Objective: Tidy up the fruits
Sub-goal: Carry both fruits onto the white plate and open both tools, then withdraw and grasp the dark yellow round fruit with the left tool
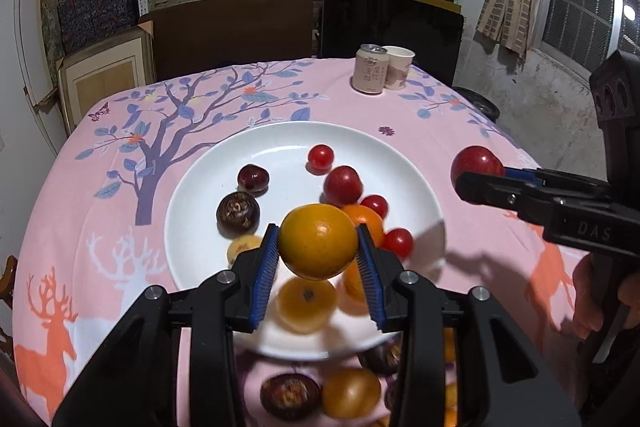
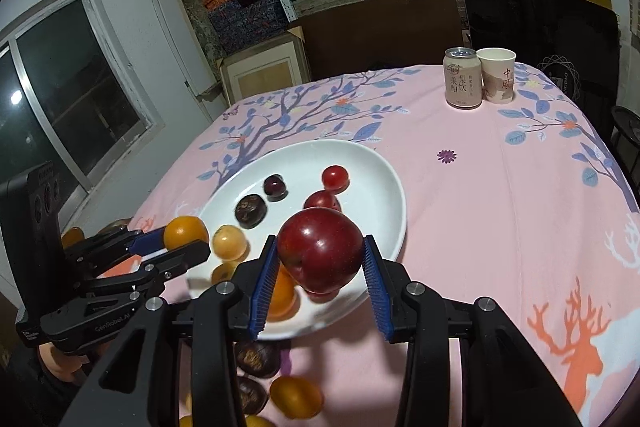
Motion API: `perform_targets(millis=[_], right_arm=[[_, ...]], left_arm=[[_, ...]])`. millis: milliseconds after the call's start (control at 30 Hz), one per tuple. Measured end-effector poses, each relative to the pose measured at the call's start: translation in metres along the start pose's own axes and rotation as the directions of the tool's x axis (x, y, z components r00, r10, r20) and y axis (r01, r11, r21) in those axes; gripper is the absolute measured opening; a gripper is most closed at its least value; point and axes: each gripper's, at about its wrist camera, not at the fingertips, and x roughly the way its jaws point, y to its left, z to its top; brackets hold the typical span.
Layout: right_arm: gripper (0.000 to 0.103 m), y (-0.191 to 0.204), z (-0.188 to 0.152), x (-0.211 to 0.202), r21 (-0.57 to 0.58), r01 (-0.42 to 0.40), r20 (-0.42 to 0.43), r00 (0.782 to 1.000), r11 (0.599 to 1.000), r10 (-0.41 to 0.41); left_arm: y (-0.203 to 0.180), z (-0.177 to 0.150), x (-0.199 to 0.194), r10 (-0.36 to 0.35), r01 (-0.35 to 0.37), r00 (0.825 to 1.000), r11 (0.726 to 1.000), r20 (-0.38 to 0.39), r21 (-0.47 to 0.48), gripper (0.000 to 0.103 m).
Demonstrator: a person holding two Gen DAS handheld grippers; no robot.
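Note:
My left gripper (image 1: 318, 247) is shut on an orange (image 1: 318, 241) and holds it above the near part of a white plate (image 1: 200, 187). My right gripper (image 2: 320, 259) is shut on a dark red plum (image 2: 320, 249) above the plate's near right rim (image 2: 394, 187). The plate holds cherry tomatoes (image 1: 321, 157), a red plum (image 1: 342, 185), dark chestnuts (image 1: 253, 178), water chestnuts (image 1: 238, 213) and orange fruits (image 1: 306, 303). More fruits (image 1: 351, 393) lie on the cloth in front of the plate. The right gripper shows in the left wrist view (image 1: 480, 175), the left in the right wrist view (image 2: 186, 239).
A pink patterned tablecloth (image 2: 500, 207) covers the table. A drink can (image 2: 463, 78) and a paper cup (image 2: 497, 75) stand at the far right. Shelves with boxes and dark chairs lie behind the table.

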Motion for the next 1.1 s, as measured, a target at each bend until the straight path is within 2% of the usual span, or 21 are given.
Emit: perform_targets(millis=[133, 267, 300, 333, 367, 400, 500, 733, 800, 933, 1100], right_arm=[[0.042, -0.008, 0.008, 0.028, 0.008, 0.021, -0.039, 0.999, 1.000, -0.021], [0.045, -0.010, 0.012, 0.051, 0.019, 0.006, -0.082, 0.997, 1.000, -0.005], [0.048, -0.009, 0.013, 0.051, 0.021, 0.006, -0.076, 0.997, 1.000, -0.004], [0.056, -0.008, 0.013, 0.048, 0.024, 0.004, -0.062, 0.998, 1.000, -0.002], [0.059, -0.007, 0.012, 0.043, 0.023, -0.006, -0.038, 0.999, 1.000, 0.007], [0.059, -0.006, 0.010, 0.038, 0.018, -0.011, -0.027, 1.000, 1.000, 0.011], [0.059, -0.005, 0.006, 0.025, 0.021, -0.007, -0.016, 1.000, 1.000, 0.007], [0.059, 0.006, -0.024, -0.008, -0.004, -0.010, -0.027, 1.000, 1.000, 0.010], [0.059, 0.009, -0.037, -0.019, -0.002, -0.010, -0.034, 0.999, 1.000, 0.010], [0.059, 0.016, -0.069, -0.039, -0.014, -0.003, -0.054, 0.999, 1.000, 0.002], [0.059, 0.024, -0.114, -0.056, -0.025, 0.005, -0.069, 0.998, 1.000, -0.006]], left_arm=[[0.010, 0.010, 0.036, -0.010, 0.009, 0.998, 1.000, -0.057, -0.024, 0.038], [0.018, 0.012, 0.065, -0.012, 0.005, 0.993, 0.998, -0.121, -0.055, 0.038], [0.021, 0.011, 0.067, -0.016, 0.007, 0.992, 0.998, -0.125, -0.069, 0.043], [0.023, 0.010, 0.064, -0.021, 0.012, 0.994, 0.997, -0.111, -0.079, 0.049], [0.023, 0.010, 0.059, -0.015, 0.007, 0.996, 0.997, -0.093, -0.083, 0.065], [0.023, 0.009, 0.052, -0.002, -0.003, 0.998, 0.997, -0.064, -0.083, 0.073], [0.021, 0.009, 0.028, -0.005, 0.004, 1.000, 0.997, -0.017, -0.073, 0.074], [-0.007, -0.020, -0.021, -0.012, 0.013, 1.000, 1.000, -0.003, 0.026, 0.076], [-0.015, -0.035, -0.037, -0.019, 0.019, 1.000, 0.998, 0.002, 0.052, 0.083], [-0.029, -0.070, -0.068, -0.029, 0.029, 1.000, 0.994, 0.000, 0.103, 0.083], [-0.048, -0.125, -0.092, -0.040, 0.047, 0.998, 0.987, -0.046, 0.157, 0.083]])
